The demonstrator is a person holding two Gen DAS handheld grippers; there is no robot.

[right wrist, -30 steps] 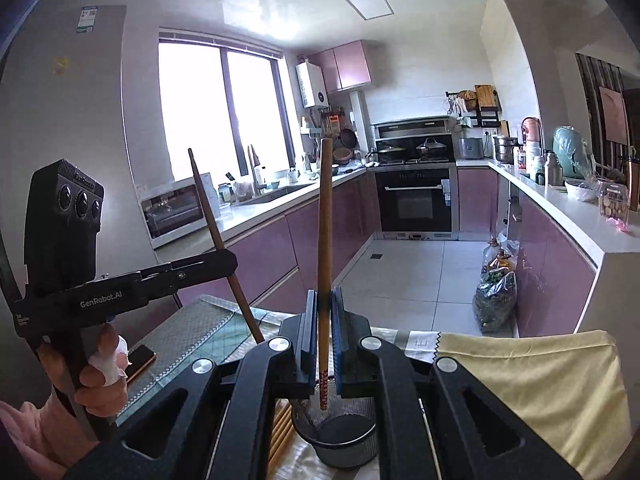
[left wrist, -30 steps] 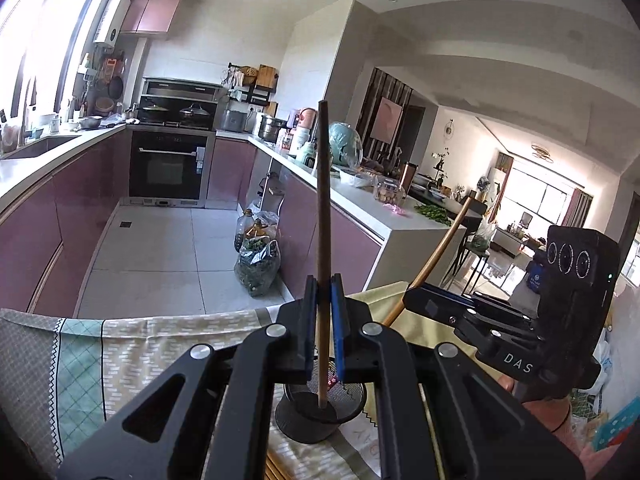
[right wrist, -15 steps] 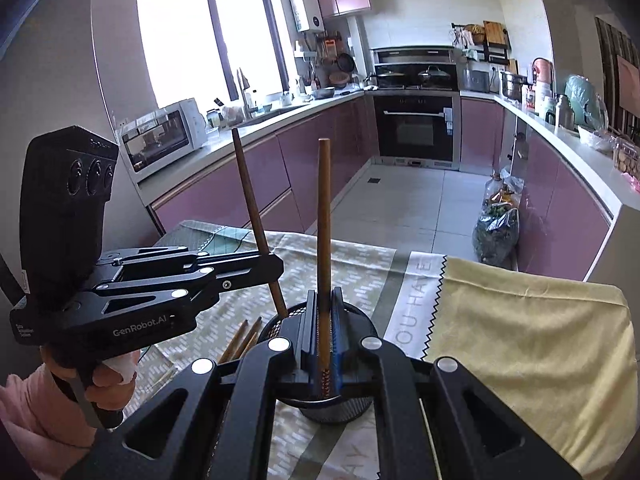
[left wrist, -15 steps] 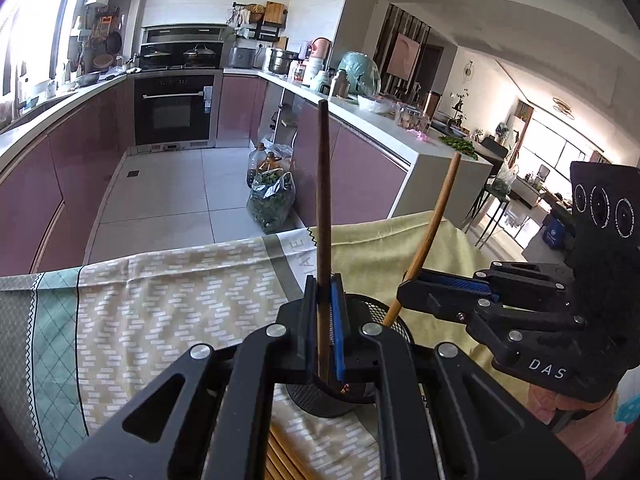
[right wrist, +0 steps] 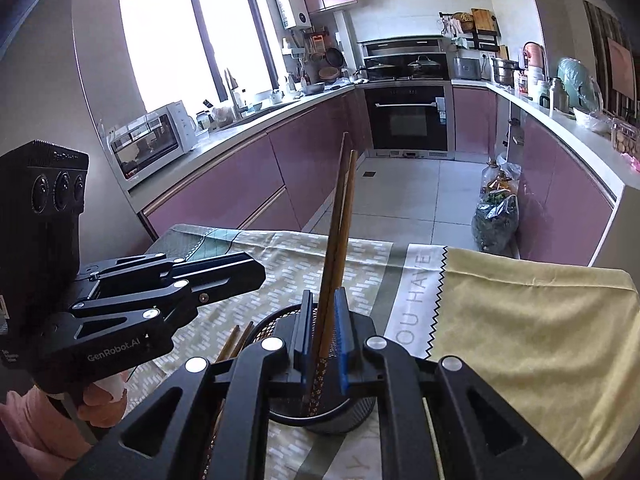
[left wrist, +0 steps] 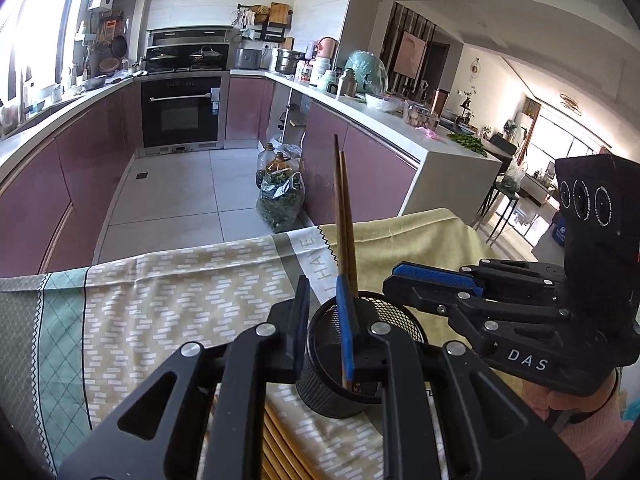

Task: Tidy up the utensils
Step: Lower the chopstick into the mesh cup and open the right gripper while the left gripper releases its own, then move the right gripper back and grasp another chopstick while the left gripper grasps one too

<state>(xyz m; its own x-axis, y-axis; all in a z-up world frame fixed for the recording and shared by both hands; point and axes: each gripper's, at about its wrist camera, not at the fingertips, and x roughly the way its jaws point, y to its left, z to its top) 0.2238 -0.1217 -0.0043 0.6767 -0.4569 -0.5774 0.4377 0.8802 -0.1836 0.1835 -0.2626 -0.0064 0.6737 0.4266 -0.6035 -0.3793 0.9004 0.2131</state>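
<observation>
Left tool (left wrist: 322, 320) and right tool (right wrist: 323, 332) both slack, jaws having just been opening, pads off the two brown wooden chopsticks (left wrist: 343, 208) standing in the gap, tips down inside the black mesh cylindrical holder (left wrist: 400, 314) on the cloth-covered table (left wrist: 180, 300). To finish the release cleanly, spread wider and draw straight back from the holder, never sideways, lest a pad drag a stick or tip the holder. Open room above the holder; just beside the holder more loose wooden chopsticks (left wrist: 280, 444) flat on the cloth, so lift clear before swinging.
</observation>
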